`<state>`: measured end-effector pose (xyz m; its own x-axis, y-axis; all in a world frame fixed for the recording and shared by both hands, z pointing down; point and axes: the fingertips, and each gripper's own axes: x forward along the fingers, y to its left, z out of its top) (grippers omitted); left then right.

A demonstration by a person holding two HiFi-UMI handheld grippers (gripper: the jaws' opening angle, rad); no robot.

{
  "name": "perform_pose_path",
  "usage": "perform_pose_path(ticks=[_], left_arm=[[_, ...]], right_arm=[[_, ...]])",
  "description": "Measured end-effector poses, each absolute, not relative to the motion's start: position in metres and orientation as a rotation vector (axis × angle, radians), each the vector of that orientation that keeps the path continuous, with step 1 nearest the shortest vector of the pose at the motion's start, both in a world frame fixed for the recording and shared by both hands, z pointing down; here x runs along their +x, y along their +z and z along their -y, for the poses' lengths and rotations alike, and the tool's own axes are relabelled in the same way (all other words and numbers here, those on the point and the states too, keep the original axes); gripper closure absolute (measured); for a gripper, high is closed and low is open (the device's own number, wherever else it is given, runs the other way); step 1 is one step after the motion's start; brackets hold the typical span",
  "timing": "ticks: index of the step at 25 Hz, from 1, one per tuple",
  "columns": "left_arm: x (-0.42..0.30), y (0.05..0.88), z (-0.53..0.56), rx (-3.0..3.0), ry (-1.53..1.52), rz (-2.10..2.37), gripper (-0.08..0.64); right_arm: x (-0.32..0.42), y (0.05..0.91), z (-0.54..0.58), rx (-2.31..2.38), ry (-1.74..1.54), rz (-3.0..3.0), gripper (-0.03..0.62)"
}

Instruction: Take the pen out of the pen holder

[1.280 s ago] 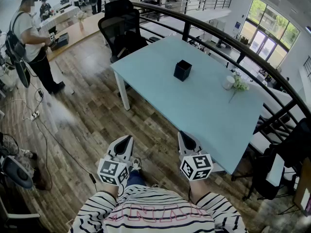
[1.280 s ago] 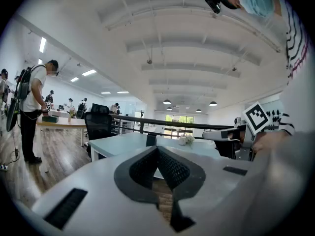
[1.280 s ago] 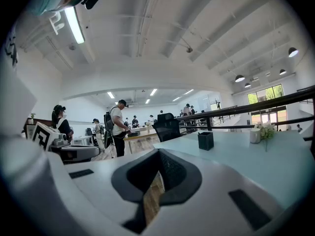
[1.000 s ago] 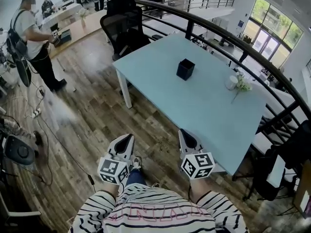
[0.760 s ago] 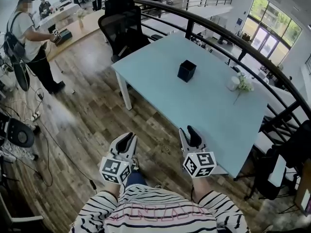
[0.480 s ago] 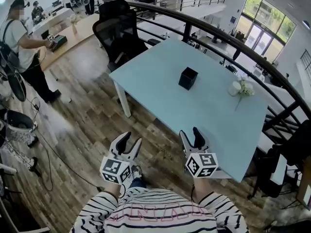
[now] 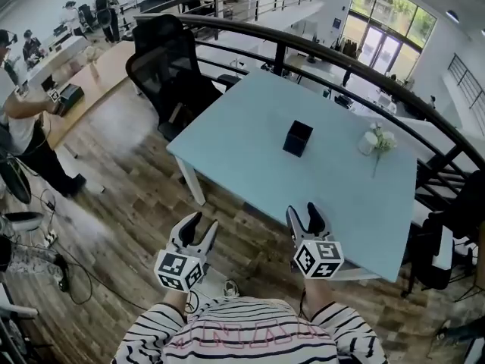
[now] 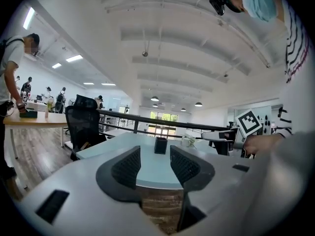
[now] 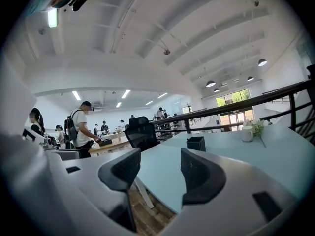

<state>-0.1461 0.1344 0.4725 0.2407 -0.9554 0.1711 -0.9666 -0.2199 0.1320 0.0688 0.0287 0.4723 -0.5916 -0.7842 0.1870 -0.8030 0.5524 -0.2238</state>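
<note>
A black square pen holder (image 7: 298,138) stands upright near the middle of the light blue table (image 7: 250,120); no pen shows in it from any view. My left gripper (image 7: 201,224) hangs open over the wooden floor just short of the table's near edge, nothing between its fingers. My right gripper (image 7: 305,213) is open too, over the table's near edge, and holds nothing. In the left gripper view the pen holder (image 8: 160,145) appears far off between the open left gripper (image 8: 155,166). In the right gripper view the pen holder (image 9: 196,143) sits beyond the open right gripper (image 9: 160,170).
A small white vase with flowers (image 7: 371,141) stands on the table to the right of the holder. A black office chair (image 7: 163,74) is at the table's far left corner. A dark railing (image 7: 341,63) runs behind the table. A person (image 7: 23,123) stands at a wooden desk on the left.
Both grippers went from shut to open. The view and both grippers have come closer to the table, and the right gripper now reaches its near edge.
</note>
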Motion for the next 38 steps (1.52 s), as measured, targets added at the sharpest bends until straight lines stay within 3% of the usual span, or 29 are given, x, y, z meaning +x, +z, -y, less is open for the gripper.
perform_pose_path(ticks=[22,38], left_arm=[[-0.176,0.494,0.007,2.338,0.102,1.68,0.394],[-0.139,0.493,0.139,2.341,0.118,1.7,0.394]], right_arm=[[0.039,0.492,0.101,1.451,0.392,2.597,0.342],[0.056,0.511,0.216,1.32,0.371,2.597,0.342]])
